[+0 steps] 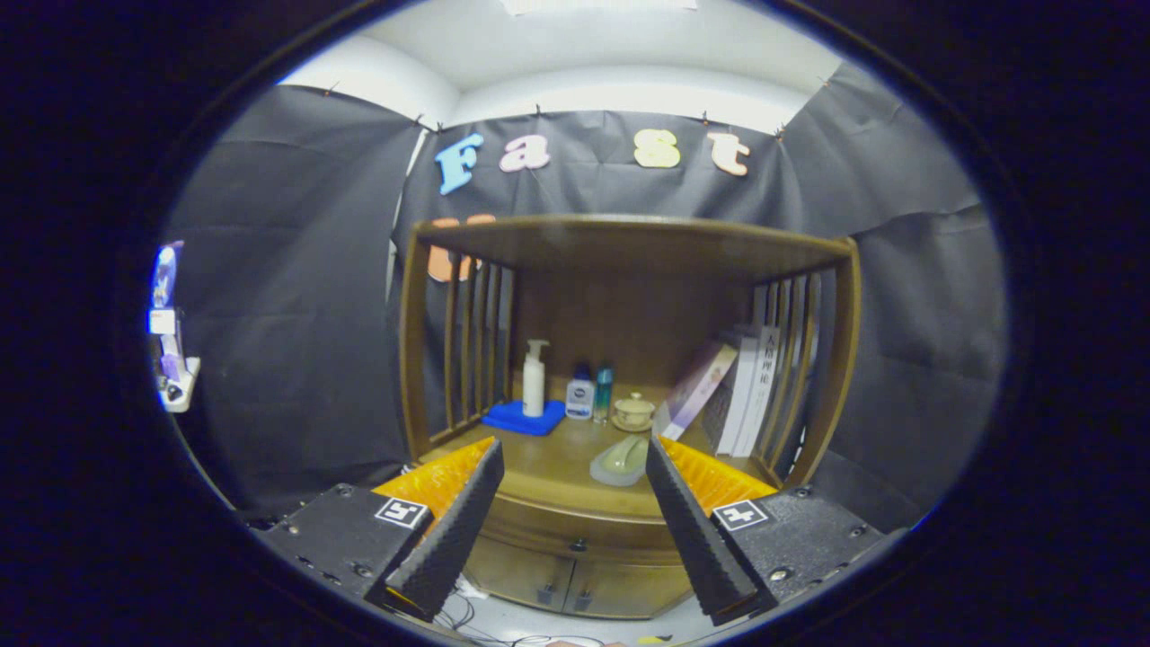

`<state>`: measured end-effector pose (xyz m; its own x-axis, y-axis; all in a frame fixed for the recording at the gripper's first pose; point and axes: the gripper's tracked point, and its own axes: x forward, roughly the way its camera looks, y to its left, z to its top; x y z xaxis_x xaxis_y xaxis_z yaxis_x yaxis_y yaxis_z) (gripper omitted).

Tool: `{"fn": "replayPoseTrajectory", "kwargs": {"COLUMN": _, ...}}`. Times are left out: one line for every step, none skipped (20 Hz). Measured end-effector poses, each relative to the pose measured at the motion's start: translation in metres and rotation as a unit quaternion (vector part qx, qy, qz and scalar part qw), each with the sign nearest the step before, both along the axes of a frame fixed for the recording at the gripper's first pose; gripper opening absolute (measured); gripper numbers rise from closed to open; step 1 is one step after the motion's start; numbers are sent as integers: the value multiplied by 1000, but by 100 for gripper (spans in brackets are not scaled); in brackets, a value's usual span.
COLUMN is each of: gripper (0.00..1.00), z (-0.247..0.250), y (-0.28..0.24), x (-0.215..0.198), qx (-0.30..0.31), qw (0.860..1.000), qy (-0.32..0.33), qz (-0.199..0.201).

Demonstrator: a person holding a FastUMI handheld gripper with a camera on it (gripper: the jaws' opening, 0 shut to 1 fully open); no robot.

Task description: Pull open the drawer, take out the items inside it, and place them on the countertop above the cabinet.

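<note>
Tool (572, 476): fingers spread apart, holding nothing.
Drawer (575, 526): closed, lower centre of frame, under the tabletop (557, 467), between the fingers.
Knob (579, 545): small, hard; likely the grip point.
Handling: probably stiff wood, slides with a steady pull.

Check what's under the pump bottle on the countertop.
The pump bottle stands on a blue folded cloth lying on the countertop. What lies beneath the cloth is covered. The hand-held gripper is open, short of the drawer.
</note>
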<state>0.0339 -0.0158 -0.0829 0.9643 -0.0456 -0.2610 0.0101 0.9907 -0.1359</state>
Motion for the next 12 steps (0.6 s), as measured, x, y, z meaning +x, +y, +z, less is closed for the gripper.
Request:
{"fn": "replayPoseTrajectory", "kwargs": {"gripper": 100, "z": 18, "y": -4, "x": -5, "qx": -1, "qw": 1000, "qy": -14, "qz": -3}}
{"fn": "replayPoseTrajectory", "kwargs": {"gripper": 100, "z": 37, "y": -6, "x": -9, "qx": 0, "qw": 1000, "qy": -25, "qz": -2}}
{"fn": "replayPoseTrajectory", "kwargs": {"gripper": 100, "z": 50, "y": -6, "x": -15, "qx": -1, "qw": 1000, "qy": -31, "qz": 1}}
{"fn": "replayPoseTrajectory", "kwargs": {"gripper": 100, "z": 64, "y": -7, "x": -18, "qx": -2, "qw": 999, "qy": -36, "qz": 2}}
{"fn": "replayPoseTrajectory", "kwargs": {"gripper": 100, "z": 79, "y": -8, "x": -21, "qx": -1, "qw": 999, "qy": -43, "qz": 7}}
{"fn": "replayPoseTrajectory", "kwargs": {"gripper": 100, "z": 96, "y": -7, "x": -25, "qx": 1, "qw": 999, "qy": -53, "qz": 11}}
{"fn": "replayPoseTrajectory", "kwargs": {"gripper": 100, "z": 111, "y": -8, "x": -28, "qx": 1, "qw": 998, "qy": -63, "qz": 14}}
{"fn": "replayPoseTrajectory", "kwargs": {"gripper": 100, "z": 123, "y": -8, "x": -31, "qx": 0, "qw": 997, "qy": -71, "qz": 16}}
{"fn": "replayPoseTrajectory", "kwargs": {"gripper": 100, "z": 133, "y": -9, "x": -34, "qx": -2, "qw": 997, "qy": -81, "qz": 14}}
{"fn": "replayPoseTrajectory", "kwargs": {"gripper": 100, "z": 139, "y": -10, "x": -36, "qx": -11, "qw": 996, "qy": -84, "qz": 11}}
{"fn": "replayPoseTrajectory", "kwargs": {"gripper": 100, "z": 143, "y": -10, "x": -39, "qx": -17, "qw": 996, "qy": -91, "qz": 9}}
{"fn": "replayPoseTrajectory", "kwargs": {"gripper": 100, "z": 151, "y": -7, "x": -41, "qx": -21, "qw": 995, "qy": -101, "qz": 11}}
